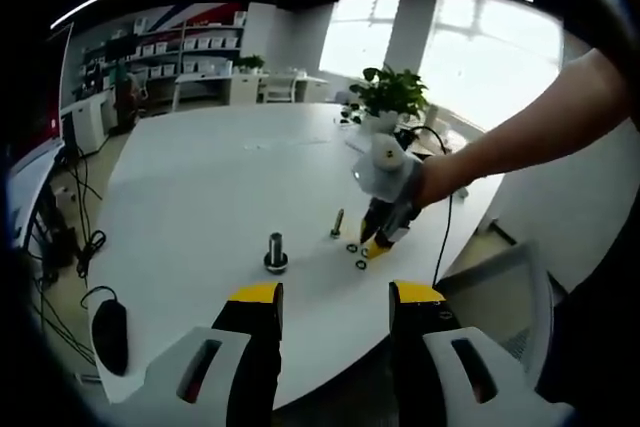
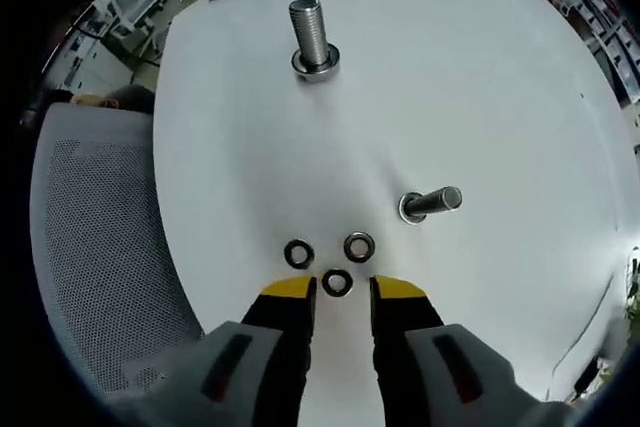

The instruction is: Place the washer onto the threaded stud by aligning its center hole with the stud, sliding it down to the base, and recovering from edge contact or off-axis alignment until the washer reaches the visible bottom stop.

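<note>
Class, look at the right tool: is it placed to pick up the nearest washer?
Probably yes. The right tool is open, its jaws either side of the nearest washer on the white table. The other two washers lie just beyond, not between the jaws.

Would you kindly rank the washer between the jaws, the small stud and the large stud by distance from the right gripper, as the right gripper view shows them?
1. Washer between the jaws, at the right gripper tips.
2. Small stud, ahead to the right.
3. Large stud, farthest, top of view.
</note>
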Demonstrator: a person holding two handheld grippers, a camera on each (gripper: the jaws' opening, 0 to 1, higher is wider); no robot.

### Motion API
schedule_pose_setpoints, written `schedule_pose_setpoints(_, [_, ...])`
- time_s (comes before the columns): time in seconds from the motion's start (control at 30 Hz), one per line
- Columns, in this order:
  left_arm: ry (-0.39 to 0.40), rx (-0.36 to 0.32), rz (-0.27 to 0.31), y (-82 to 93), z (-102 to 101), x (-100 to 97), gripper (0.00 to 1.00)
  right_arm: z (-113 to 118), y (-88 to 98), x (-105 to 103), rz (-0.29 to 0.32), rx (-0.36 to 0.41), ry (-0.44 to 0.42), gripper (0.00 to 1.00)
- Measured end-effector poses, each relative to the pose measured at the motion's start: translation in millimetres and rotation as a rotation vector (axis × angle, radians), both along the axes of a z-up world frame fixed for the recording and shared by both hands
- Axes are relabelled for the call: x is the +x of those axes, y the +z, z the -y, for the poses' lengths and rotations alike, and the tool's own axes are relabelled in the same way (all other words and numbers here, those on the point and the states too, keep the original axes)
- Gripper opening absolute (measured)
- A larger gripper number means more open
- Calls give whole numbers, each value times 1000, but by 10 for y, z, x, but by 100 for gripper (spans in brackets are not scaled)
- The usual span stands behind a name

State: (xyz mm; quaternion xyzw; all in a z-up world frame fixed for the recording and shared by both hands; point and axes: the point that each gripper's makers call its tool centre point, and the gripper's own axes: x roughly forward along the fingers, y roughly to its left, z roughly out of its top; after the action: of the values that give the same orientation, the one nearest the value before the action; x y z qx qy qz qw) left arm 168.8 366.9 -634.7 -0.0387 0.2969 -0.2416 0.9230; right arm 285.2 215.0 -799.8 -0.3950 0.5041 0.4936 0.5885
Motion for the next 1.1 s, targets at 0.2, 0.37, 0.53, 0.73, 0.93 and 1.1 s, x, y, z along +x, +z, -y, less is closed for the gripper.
schedule_pose_setpoints(0.2, [-2, 0, -2, -12, 9, -16, 41, 8, 0, -4, 28, -6, 36, 23])
schedule_pose_setpoints(0.37, [-1, -1, 0, -11, 15, -29, 41, 11, -10, -17, 48, -14, 70, 20])
schedule_pose_setpoints(0.53, [0, -1, 1, -15, 10, -34, 41, 20, -19, -34, 57, -15, 104, 16])
schedule_pose_setpoints(0.73, [1, -4, 2, -7, 16, -34, 41, 14, -20, -15, 46, -18, 92, 16])
schedule_pose_setpoints(0.93, [-2, -6, 1, -11, 33, -32, 41, 6, -21, -28, 46, -45, 109, 16])
schedule_pose_setpoints(1.1, [-1, -6, 2, -7, 29, -34, 41, 11, -14, -21, 53, -55, 86, 14])
